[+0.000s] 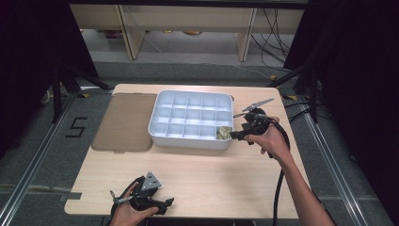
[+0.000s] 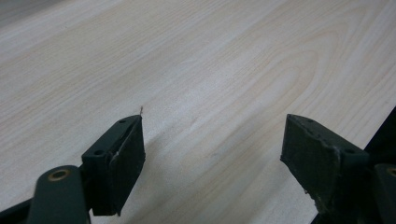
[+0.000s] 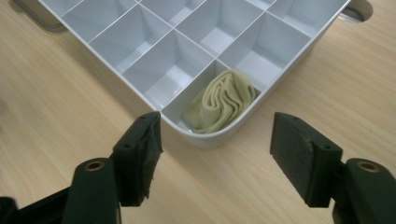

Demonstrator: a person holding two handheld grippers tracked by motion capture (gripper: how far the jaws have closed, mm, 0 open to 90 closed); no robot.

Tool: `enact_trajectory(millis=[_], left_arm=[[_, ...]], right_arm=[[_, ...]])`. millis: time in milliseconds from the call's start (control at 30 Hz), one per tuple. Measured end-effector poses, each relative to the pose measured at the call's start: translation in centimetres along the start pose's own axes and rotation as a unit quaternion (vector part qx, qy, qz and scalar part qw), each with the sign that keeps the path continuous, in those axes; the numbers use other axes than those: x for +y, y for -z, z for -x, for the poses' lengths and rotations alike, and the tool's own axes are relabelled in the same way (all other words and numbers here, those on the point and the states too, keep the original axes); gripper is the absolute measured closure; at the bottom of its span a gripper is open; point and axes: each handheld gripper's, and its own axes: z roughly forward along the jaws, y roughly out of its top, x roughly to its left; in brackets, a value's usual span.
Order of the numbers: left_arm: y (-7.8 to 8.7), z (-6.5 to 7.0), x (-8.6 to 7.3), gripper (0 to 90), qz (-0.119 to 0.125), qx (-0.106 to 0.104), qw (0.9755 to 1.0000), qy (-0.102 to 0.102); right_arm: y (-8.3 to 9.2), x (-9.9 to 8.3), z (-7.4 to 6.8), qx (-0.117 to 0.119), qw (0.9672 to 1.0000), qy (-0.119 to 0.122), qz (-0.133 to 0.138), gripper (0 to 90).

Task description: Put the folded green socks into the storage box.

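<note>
A white plastic tray of square compartments [image 1: 190, 120] is sitting on the pale wooden table [image 1: 197, 174], holding a folded yellow-green cloth [image 3: 220, 101] in its near-right corner cell. Just outside that corner, the right gripper [image 3: 215, 140] is gaping empty; well nearer than the tray, the left gripper [image 2: 212, 149] is standing wide, empty.

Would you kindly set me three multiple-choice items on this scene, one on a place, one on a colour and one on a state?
1. Which compartment of the white tray holds the rolled cloth?
A. a corner one nearest the right gripper
B. a middle one
C. a far corner one

2. What colour is the cloth?
A. red
B. pale yellow-green
C. black

3. How do the right gripper's jaws stand?
A. clamped on the cloth
C. shut on the tray rim
B. apart, with nothing between them

Answers: 1 A, the cloth fills the rounded corner cell just ahead of the jaws. 2 B, its folds look pale yellow-green. 3 B, both pads stand clear of tray and cloth.
</note>
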Motion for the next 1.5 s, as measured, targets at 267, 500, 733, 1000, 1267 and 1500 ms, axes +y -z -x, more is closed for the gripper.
enact_trajectory(millis=[267,500,733,1000,1267,1500], left_arm=[[0.1,0.1,0.0,20.7,0.003,-0.004,1.0,0.003],[0.0,0.0,0.0,20.7,0.002,0.0,1.0,0.001],[0.1,-0.1,0.0,20.7,0.004,0.0,1.0,0.001],[0.1,-0.2,0.0,20.7,0.003,-0.001,1.0,0.0],[0.1,-0.2,0.0,20.7,0.003,0.0,1.0,0.0],[-0.1,0.0,-0.1,20.7,0.002,0.001,1.0,-0.001]], right_arm=[[0.8,-1.5,-0.2,0.008,0.9998,-0.015,0.011,29.0],[1.1,-2.7,-0.8,0.022,0.9993,-0.02,0.021,27.6],[1.2,-3.9,-1.3,0.036,0.9986,-0.015,0.035,26.9],[0.8,-5.5,-1.6,0.049,0.997,-0.025,0.055,25.9],[0.4,-7.2,-1.2,0.062,0.9955,-0.023,0.068,24.9],[0.4,-8.4,-1.2,0.07,0.9942,-0.025,0.078,24.4]])
